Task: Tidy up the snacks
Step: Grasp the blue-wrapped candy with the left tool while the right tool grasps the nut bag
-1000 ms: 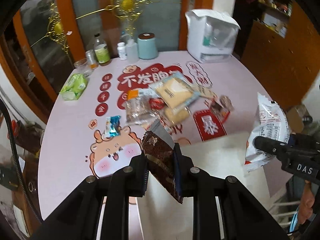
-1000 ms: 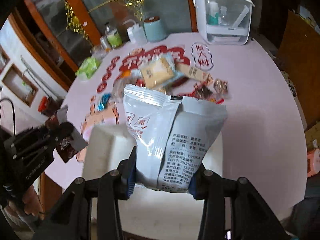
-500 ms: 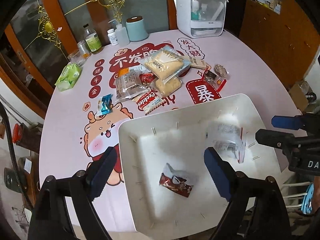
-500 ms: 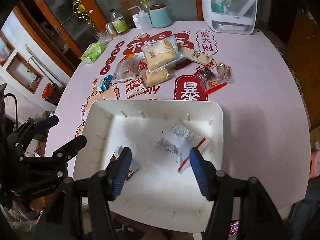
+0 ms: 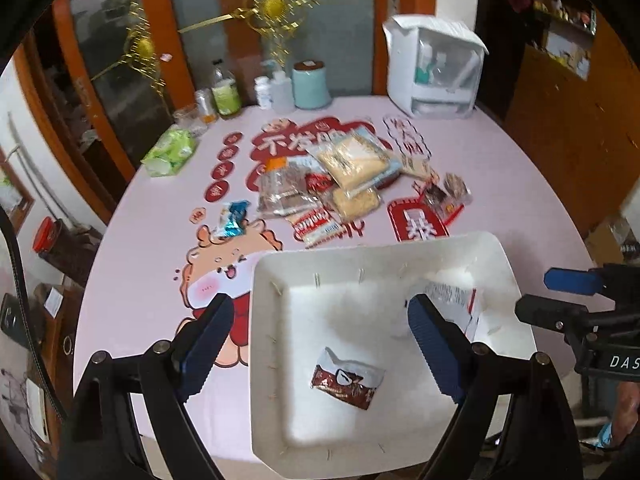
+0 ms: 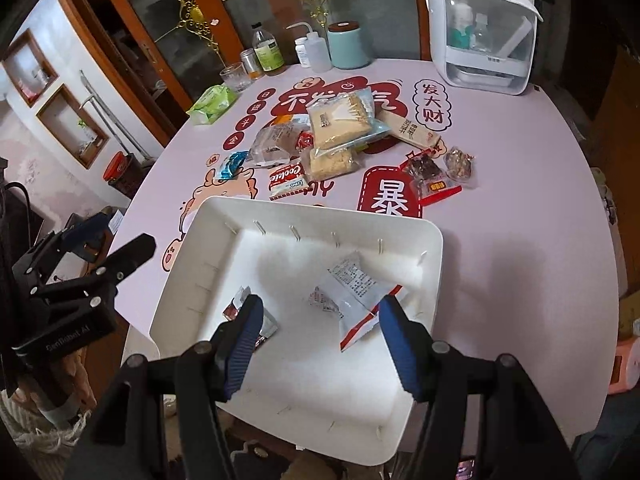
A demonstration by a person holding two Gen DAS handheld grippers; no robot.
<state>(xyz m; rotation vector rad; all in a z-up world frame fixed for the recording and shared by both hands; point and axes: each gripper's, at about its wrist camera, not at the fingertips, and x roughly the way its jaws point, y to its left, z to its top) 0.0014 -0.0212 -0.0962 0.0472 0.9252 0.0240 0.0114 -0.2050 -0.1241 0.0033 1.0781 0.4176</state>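
hovering over tray (image 5: 400,248) | both jaws open, empty | brown pkt (image 5: 346,380) + white pkt (image 6: 356,292) below, btwn jaws

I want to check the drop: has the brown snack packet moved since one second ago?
Yes. The brown snack packet left the left tongs, which are now open, and went down into the white tray, where it lies flat.

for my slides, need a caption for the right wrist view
Open right gripper above white plastic tray holding two snack packets; more snacks on pink table.
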